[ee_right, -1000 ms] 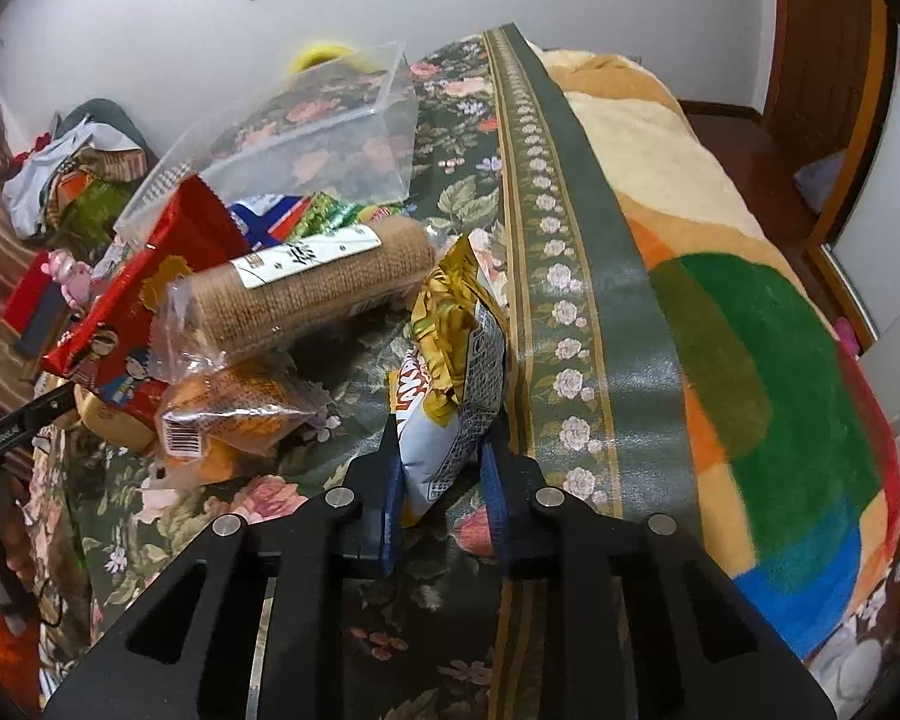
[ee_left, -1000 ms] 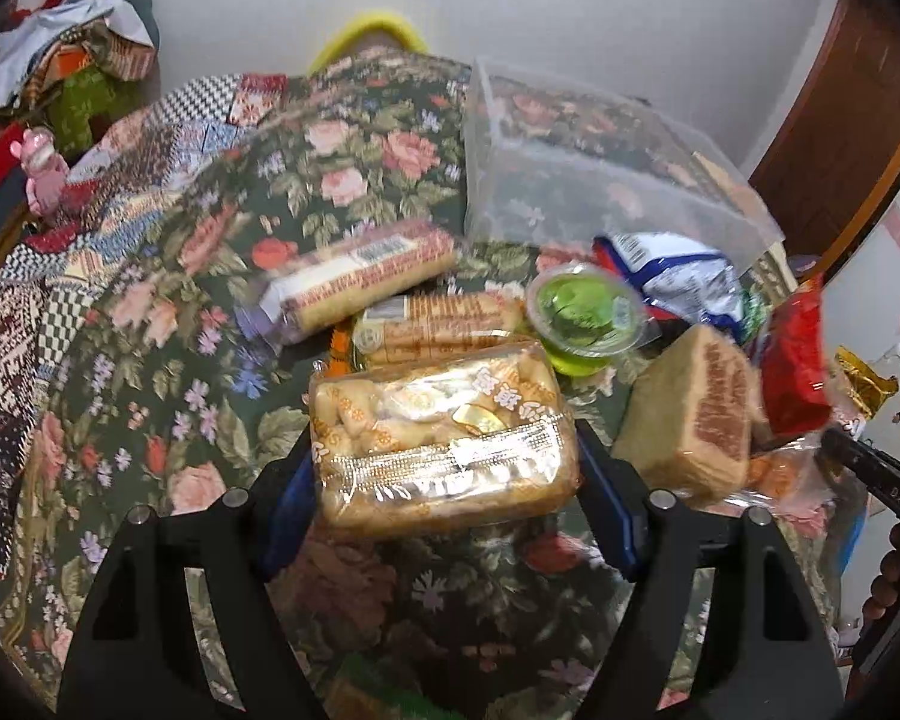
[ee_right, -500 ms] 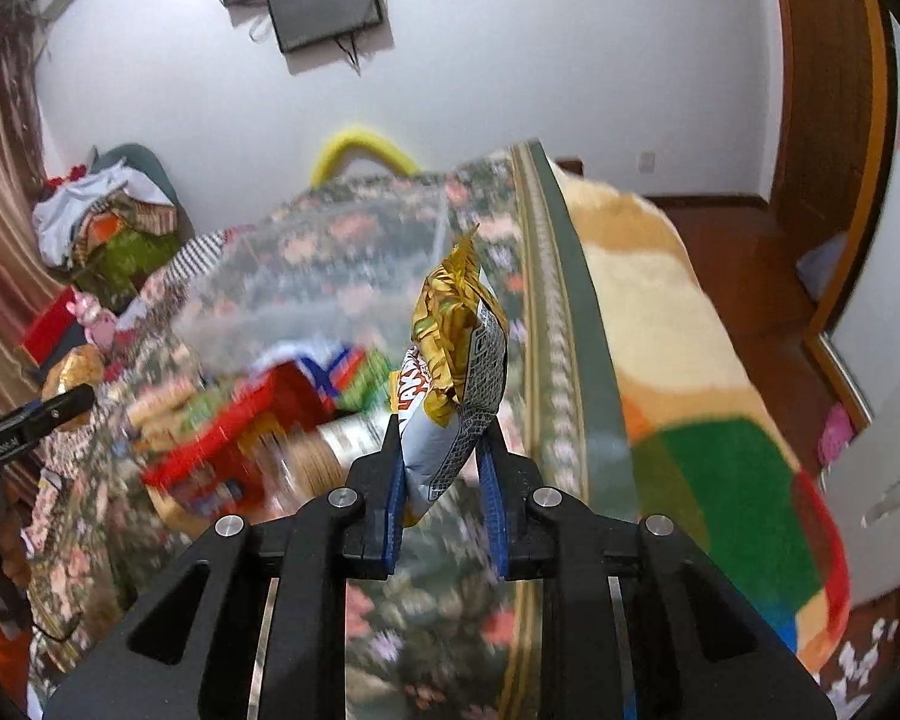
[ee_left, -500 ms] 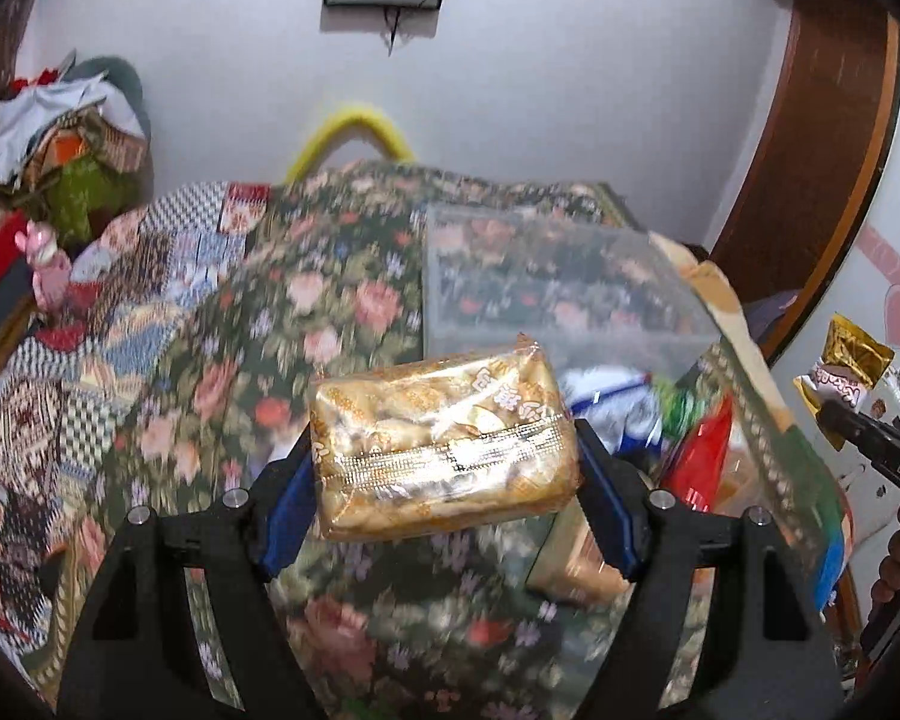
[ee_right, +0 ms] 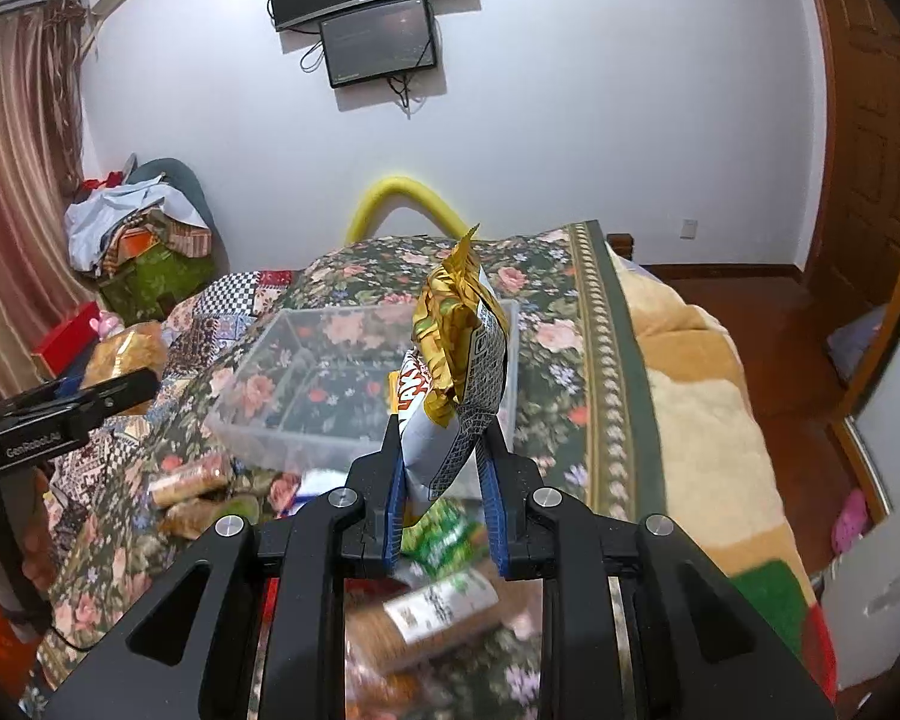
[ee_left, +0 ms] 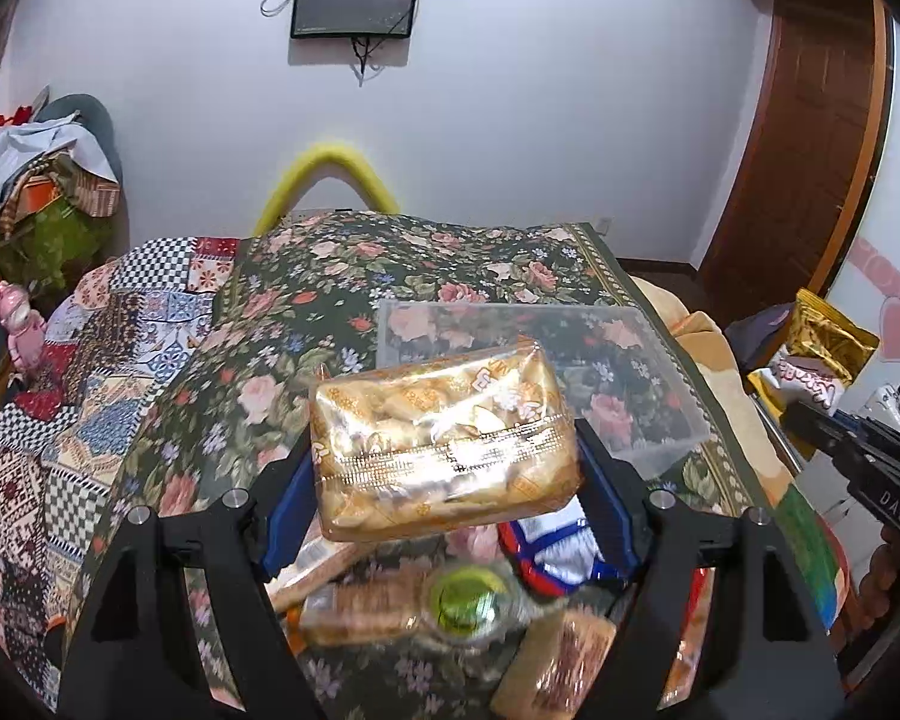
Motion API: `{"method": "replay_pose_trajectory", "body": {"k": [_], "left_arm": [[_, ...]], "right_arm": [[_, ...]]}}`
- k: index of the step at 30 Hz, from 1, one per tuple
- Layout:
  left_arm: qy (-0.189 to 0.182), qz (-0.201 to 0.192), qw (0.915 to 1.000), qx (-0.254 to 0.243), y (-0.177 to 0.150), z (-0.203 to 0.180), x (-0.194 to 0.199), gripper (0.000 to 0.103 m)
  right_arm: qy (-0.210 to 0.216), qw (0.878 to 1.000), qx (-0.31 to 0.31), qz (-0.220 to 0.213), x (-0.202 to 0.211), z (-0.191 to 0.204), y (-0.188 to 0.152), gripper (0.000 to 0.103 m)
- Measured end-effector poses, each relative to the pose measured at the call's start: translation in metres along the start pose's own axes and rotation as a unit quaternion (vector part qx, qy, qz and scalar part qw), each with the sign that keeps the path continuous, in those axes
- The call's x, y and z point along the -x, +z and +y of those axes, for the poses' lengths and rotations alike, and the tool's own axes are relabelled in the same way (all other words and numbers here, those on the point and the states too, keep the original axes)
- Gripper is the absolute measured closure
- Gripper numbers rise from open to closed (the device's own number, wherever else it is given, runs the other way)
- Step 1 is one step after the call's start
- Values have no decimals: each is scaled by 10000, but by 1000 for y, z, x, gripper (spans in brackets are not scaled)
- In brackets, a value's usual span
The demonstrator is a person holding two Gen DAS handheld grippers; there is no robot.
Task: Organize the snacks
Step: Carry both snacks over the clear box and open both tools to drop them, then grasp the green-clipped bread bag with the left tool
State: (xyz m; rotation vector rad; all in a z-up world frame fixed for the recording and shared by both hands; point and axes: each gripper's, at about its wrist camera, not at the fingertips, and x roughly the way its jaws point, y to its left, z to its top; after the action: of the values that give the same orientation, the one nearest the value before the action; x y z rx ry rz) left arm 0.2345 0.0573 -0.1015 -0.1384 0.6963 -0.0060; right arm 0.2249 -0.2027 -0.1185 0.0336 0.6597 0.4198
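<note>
My left gripper [ee_left: 447,468] is shut on a clear pack of golden wrapped biscuits [ee_left: 444,438] and holds it in the air, just short of the clear plastic bin [ee_left: 648,396] on the floral bedspread. My right gripper [ee_right: 441,450] is shut on a gold and white snack bag [ee_right: 456,354], held upright above the near edge of the same bin [ee_right: 282,384]. The bin looks empty. Each gripper shows in the other's view: the right one at the right edge [ee_left: 810,420], the left one at the left edge [ee_right: 126,387].
Loose snacks lie on the bed below the grippers: a green jelly cup [ee_left: 468,600], wrapped cracker rolls [ee_left: 360,606], a blue and white bag [ee_left: 561,546], a brown roll [ee_right: 426,612], a green packet [ee_right: 444,540]. A clothes pile [ee_right: 138,228] stands at left, the wall behind.
Both grippers have lifted their snacks off the pile and carried them up and forward toward the clear bin. The snack pile has dropped to the bottom of both views.
</note>
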Motion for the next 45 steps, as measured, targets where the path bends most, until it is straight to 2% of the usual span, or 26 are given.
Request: {"method": "replay_pose_trajectory", "body": {"k": [12,24,30,38,42,45], "left_arm": [[-69,600,9980,-206,13,-13,-82,26],[-18,869,9951,-464,12,-22,-127,26],[-85,1222,9920,-297,6,-18,-141,24],[7,995,9944,-362,11,-18,-115,21],[9,802,9959,-420,15,-16,-81,21],[32,656,9967,-478,15,-13,-50,21]], "right_arm": [[121,9989,84,438,-62,-4,16,83],[252,9947,249,966,-107,3,9,83],[255,9932,260,1108,-118,0,9,81],[231,9934,307,1082,-108,5,12,75],[320,9944,333,953,-89,13,18,73],[323,9953,444,794,-68,22,23,66]]}}
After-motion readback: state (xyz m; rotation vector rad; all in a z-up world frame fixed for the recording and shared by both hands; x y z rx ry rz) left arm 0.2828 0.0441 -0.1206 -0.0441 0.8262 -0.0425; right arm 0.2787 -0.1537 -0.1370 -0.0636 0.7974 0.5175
